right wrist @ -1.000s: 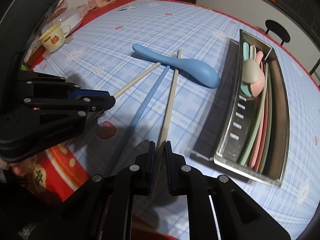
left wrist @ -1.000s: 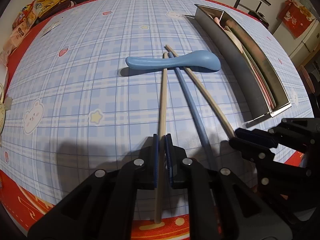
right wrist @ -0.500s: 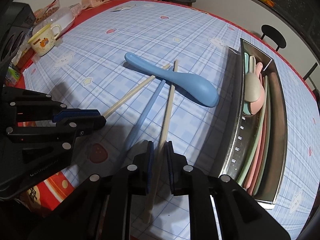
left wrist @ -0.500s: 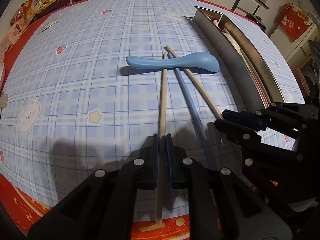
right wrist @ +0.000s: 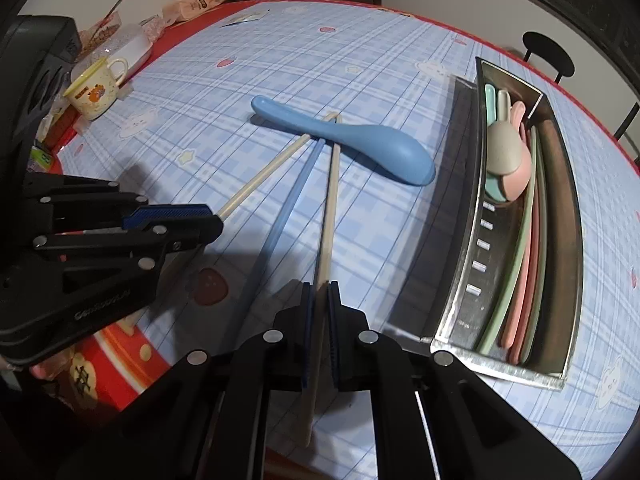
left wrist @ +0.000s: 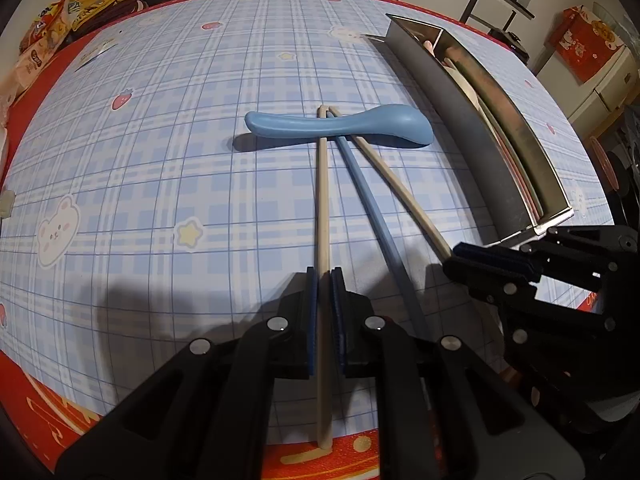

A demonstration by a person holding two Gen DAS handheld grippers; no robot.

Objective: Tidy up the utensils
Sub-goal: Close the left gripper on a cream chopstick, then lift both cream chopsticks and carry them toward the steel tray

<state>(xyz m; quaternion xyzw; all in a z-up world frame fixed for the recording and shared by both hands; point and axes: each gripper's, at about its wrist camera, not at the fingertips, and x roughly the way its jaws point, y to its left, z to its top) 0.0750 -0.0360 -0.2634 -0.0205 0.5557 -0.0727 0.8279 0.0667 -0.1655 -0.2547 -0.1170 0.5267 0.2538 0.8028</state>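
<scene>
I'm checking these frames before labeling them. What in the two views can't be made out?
- Far tips of both beige chopsticks and the blue chopstick: lie under the blue spoon in both views.
- Tray contents: left view shows only slivers behind its near wall.
- Lower stacked spoons: right view, covered by the grey one.
- Beige chopstick near end: right view, hidden by the left gripper.
- Right gripper grip: left view, its fingers block it.

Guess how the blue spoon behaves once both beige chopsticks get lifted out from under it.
The blue spoon lies across three chopstick tips, so it will likely tip or slide off as they rise. It looks rigid and smooth, so probably slippery. The blue chopstick, not gripped, may shift with it.
</scene>
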